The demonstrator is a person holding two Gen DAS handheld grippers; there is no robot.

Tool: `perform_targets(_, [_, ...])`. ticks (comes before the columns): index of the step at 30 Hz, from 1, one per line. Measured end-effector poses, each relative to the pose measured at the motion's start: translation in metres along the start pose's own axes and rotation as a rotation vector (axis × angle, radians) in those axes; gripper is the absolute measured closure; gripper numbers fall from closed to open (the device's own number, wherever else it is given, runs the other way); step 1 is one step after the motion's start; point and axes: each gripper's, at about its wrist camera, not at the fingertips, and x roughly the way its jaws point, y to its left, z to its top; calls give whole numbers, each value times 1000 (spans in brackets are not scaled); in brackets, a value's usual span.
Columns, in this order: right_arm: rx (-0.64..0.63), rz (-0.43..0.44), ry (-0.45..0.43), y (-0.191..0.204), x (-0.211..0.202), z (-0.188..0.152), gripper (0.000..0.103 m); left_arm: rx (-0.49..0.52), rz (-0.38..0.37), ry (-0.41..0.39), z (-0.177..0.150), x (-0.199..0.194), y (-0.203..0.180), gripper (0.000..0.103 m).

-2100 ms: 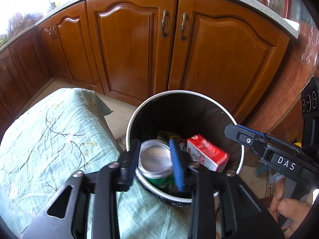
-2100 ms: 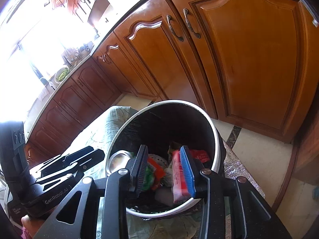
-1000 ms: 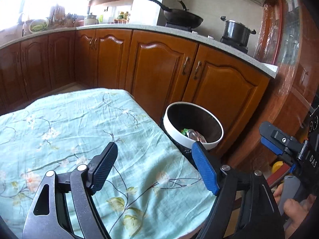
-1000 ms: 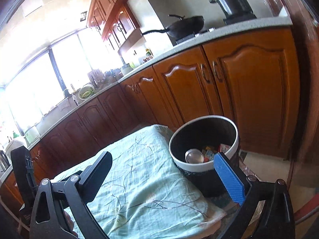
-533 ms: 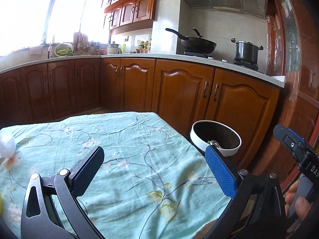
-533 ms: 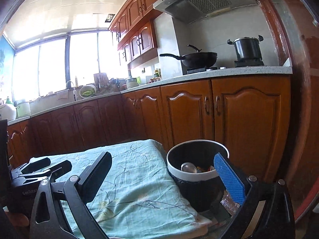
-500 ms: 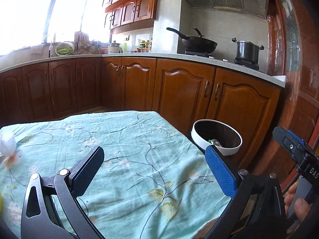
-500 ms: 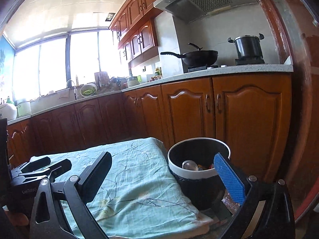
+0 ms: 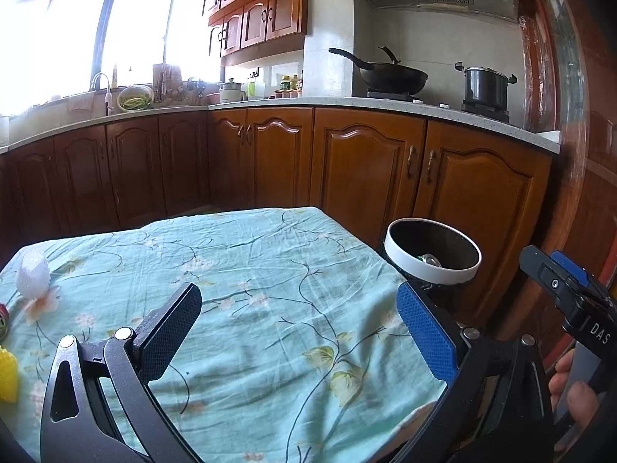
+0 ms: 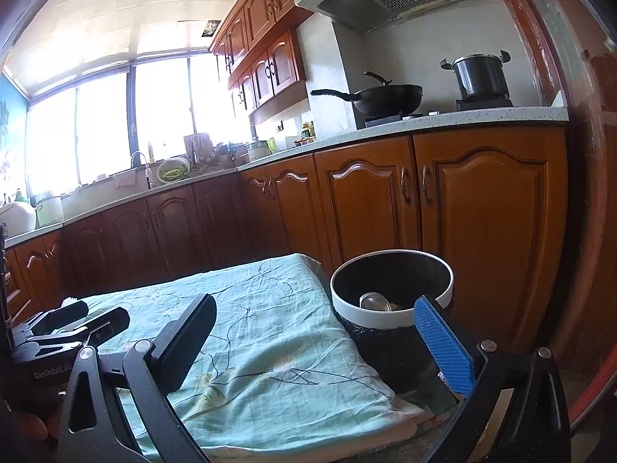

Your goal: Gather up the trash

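A white-rimmed black trash bin (image 9: 432, 270) stands on the floor off the table's right end; it also shows in the right wrist view (image 10: 370, 314). A silver can (image 10: 374, 301) and other trash lie inside it. My left gripper (image 9: 299, 333) is open and empty above the floral tablecloth (image 9: 250, 270). My right gripper (image 10: 314, 337) is open and empty over the table's right end, near the bin. A white ball of trash (image 9: 32, 274), a yellow item (image 9: 7, 374) and a can's edge (image 9: 3, 318) lie at the table's far left.
Wooden kitchen cabinets (image 9: 366, 169) run behind the table and bin. A wok (image 9: 389, 75) and a pot (image 9: 486, 85) sit on the stove. The right gripper's body (image 9: 570, 297) shows at the right of the left wrist view.
Both grippers let go of their trash over the bin, opened, and pulled up and back to the table. In the last half second they have barely moved.
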Motion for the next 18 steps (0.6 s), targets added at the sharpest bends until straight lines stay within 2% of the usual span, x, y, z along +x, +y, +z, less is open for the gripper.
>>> perform_targets(18, [7,7,2,-4,1,4,0,10,30,-3,4,-3,1,0])
